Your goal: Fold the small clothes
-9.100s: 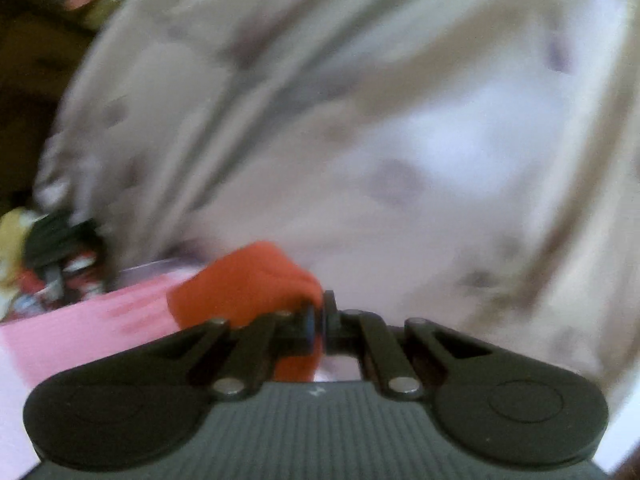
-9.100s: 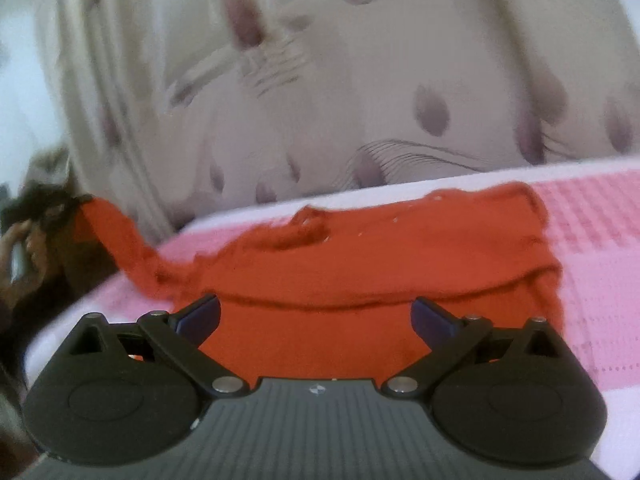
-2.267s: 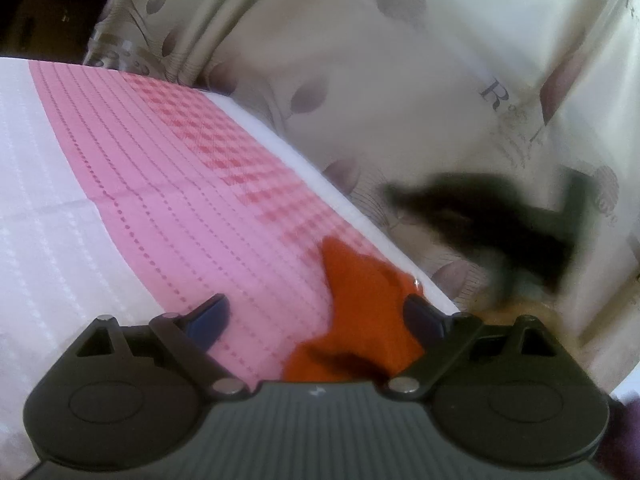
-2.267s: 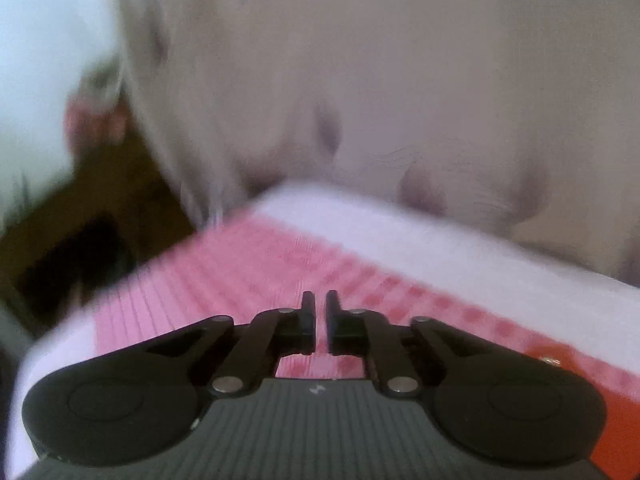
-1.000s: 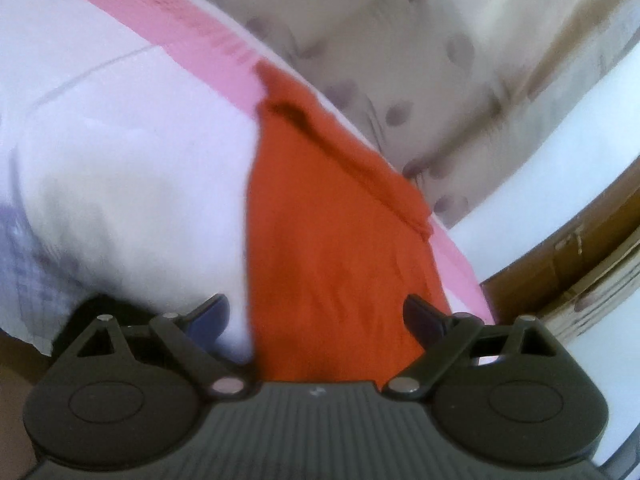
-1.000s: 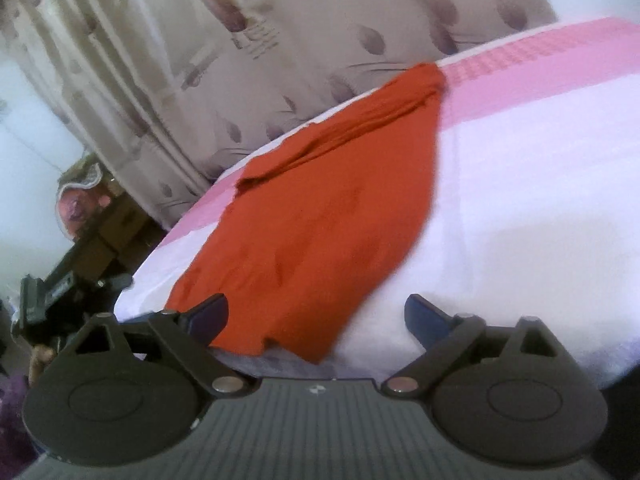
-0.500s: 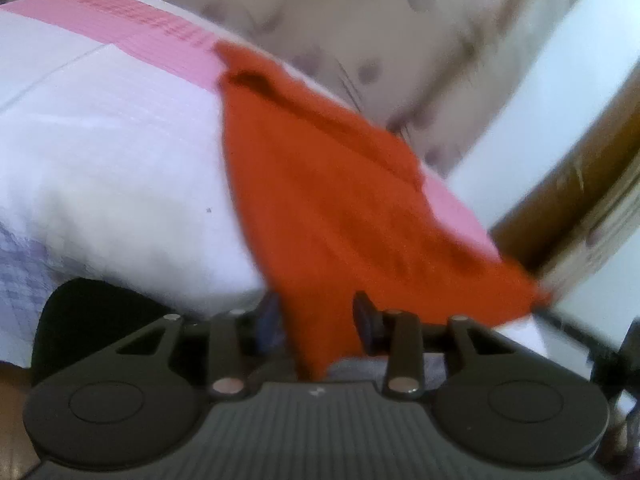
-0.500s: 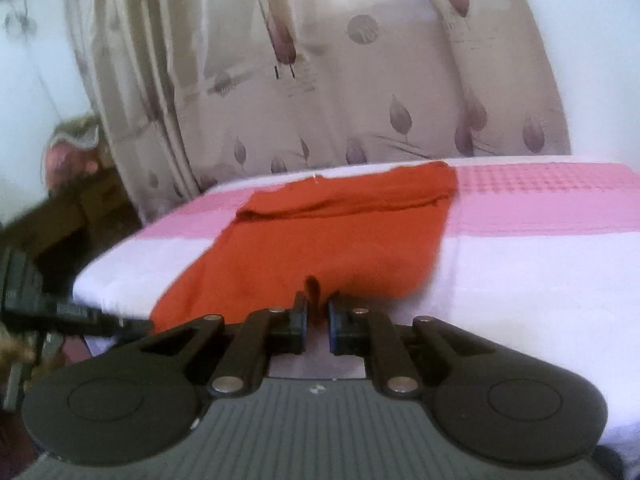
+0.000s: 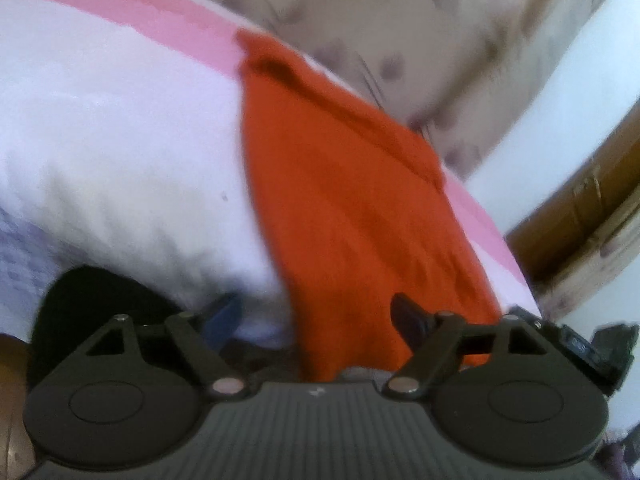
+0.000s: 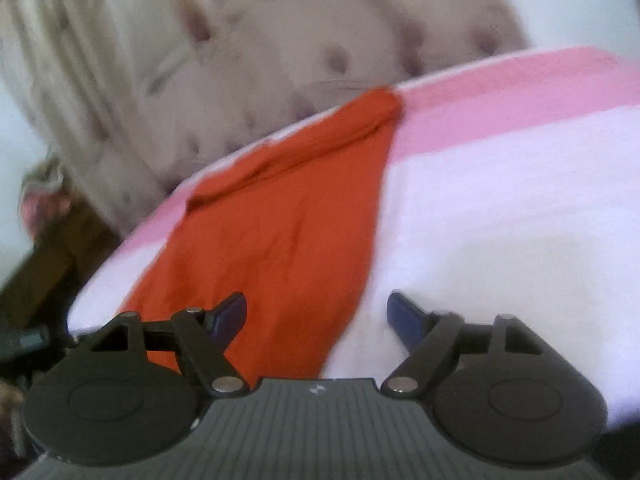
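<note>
A beige leaf-patterned curtain (image 10: 248,40) fills the upper frame. A white wall (image 9: 560,92) stands right, beside brown wooden furniture (image 9: 580,208).

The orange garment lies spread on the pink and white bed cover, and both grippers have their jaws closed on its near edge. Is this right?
Not quite. The orange garment does lie spread on the pink and white bed cover, but both wrist views show the left gripper and right gripper with jaws open at its near edge, gripping nothing.

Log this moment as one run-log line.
left gripper: jaws open | right gripper: jaws open | orange-red knit garment: spread flat, near hem draped over edge of pink-and-white bed cover | nothing gripped
</note>
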Demonstrator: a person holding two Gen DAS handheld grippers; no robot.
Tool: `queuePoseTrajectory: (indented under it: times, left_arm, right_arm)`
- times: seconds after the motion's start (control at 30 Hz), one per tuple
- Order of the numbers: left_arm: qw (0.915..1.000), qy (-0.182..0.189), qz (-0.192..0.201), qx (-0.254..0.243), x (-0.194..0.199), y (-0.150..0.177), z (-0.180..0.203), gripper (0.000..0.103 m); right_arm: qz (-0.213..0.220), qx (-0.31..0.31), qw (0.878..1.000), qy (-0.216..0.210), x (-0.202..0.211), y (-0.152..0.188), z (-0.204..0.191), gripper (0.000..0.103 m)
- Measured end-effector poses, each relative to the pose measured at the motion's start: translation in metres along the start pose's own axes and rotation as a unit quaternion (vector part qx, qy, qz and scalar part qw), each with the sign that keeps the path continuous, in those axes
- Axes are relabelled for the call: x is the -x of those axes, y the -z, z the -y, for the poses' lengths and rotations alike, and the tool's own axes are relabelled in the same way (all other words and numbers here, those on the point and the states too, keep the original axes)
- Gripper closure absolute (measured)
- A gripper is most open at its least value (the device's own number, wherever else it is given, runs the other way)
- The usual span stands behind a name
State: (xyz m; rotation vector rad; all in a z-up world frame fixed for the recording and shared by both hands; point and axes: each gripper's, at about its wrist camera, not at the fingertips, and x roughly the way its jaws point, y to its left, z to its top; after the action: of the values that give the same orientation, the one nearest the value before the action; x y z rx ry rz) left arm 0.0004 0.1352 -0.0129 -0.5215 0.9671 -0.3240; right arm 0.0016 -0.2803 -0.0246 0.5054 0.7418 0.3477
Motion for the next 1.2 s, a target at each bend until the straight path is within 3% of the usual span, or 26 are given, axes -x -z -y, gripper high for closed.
queuePoseTrajectory:
  times: [0.07,0.1,0.13,0.17,0.23,0.37,0.43,0.5,0.57,0.6,0.63,0.7,0.77,0.9,1.2]
  left_arm:
    - [0.9998,-0.005,-0.011,-0.013,-0.005,0.002,0.003,0.047]
    - [0.9994,0.012,-0.032,-0.008,-0.010,0.002,0.001,0.064]
    - [0.9983,0.039,-0.042,0.014,-0.010,0.004,-0.003,0.078]
    - [0.9967,0.056,-0.048,0.033,-0.011,0.005,-0.006,0.082]
    - [0.9973,0.056,-0.045,0.018,-0.010,0.006,-0.003,0.083]
    - [0.9966,0.068,-0.040,0.027,-0.009,0.006,-0.003,0.083]
    - [0.9965,0.068,-0.041,0.024,-0.007,0.006,-0.003,0.070]
    - [0.9972,0.064,-0.034,0.021,-0.004,0.004,-0.002,0.057]
    - [0.9970,0.066,-0.029,0.029,-0.003,0.005,-0.004,0.059]
    - [0.9974,0.059,-0.032,0.024,-0.003,0.004,-0.003,0.069]
    - [0.9981,0.045,-0.037,0.018,-0.005,0.004,-0.002,0.091]
    - [0.9977,0.051,-0.040,0.018,-0.008,0.004,-0.001,0.097]
    - [0.9986,0.041,-0.032,0.006,-0.003,0.005,0.005,0.098]
    - [0.9988,0.042,0.020,-0.010,0.019,-0.002,0.020,0.099]
    - [0.9924,0.065,0.102,-0.020,0.036,-0.035,0.037,0.099]
  right_arm:
    - [-0.022,-0.017,0.999,-0.032,-0.006,-0.002,-0.005,0.029]
    - [-0.033,-0.036,0.997,-0.053,-0.006,-0.001,-0.004,0.036]
    - [-0.043,-0.054,0.995,-0.068,-0.005,0.003,-0.002,0.051]
    - [-0.050,-0.072,0.993,-0.079,-0.002,0.007,0.000,0.062]
    - [-0.055,-0.110,0.988,-0.095,0.003,0.013,0.008,0.074]
    - [-0.035,-0.180,0.974,-0.130,0.006,0.024,0.024,0.076]
    - [-0.035,-0.184,0.974,-0.128,0.004,0.023,0.025,0.078]
    - [-0.040,-0.189,0.971,-0.142,0.003,0.021,0.025,0.071]
    - [-0.052,-0.193,0.969,-0.143,0.001,0.017,0.024,0.065]
    - [-0.059,-0.198,0.968,-0.144,0.001,0.015,0.024,0.063]
    - [-0.065,-0.198,0.968,-0.141,0.000,0.013,0.024,0.062]
    - [-0.073,-0.184,0.972,-0.127,-0.001,0.012,0.019,0.065]
    - [-0.077,-0.191,0.972,-0.113,-0.004,0.016,0.018,0.089]
    - [-0.048,-0.228,0.962,-0.144,0.004,0.017,0.022,0.088]
    - [0.011,-0.248,0.946,-0.208,0.017,-0.036,0.011,0.088]
